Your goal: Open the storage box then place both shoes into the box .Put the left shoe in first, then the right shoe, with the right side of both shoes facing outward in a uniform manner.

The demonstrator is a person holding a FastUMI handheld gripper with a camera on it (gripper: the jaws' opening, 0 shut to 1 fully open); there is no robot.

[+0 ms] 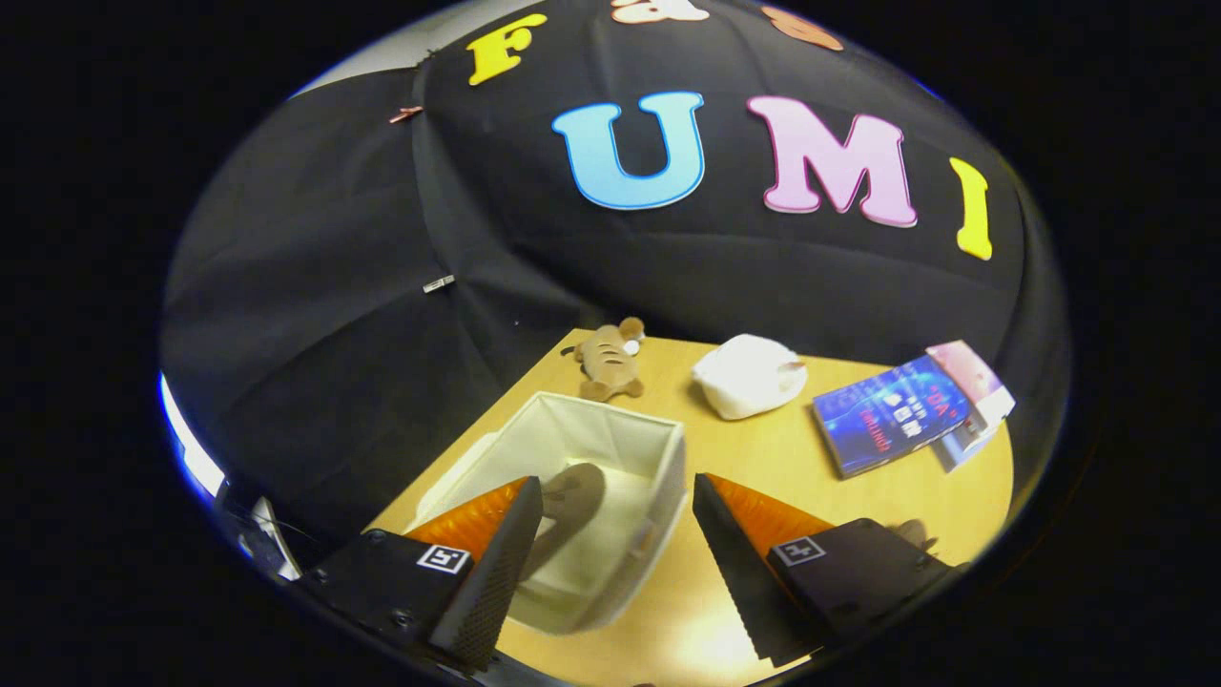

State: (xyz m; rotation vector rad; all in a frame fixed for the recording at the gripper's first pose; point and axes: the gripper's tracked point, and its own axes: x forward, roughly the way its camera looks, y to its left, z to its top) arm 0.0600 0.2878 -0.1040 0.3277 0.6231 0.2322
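Hovering with gripper (pixel 610 563) fingers spread wide and empty above the open fabric storage box (pixel 637 434), grey shoe (pixel 570 501) inside at eleven o'clock; risk: snagging the soft rim.

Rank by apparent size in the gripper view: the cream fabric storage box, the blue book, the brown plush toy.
1. Cream fabric storage box, nearest the open claw, so nearness inflates it.
2. Blue book.
3. Brown plush toy, also farthest.

Here's the gripper (pixel 615 496) over the storage box (pixel 582 458): two wedge-shaped fingers (pixel 496 572), standing apart, ridged inner faces. Behind each sits a black block carrying a small square black-and-white marker, and screws dot the left block.
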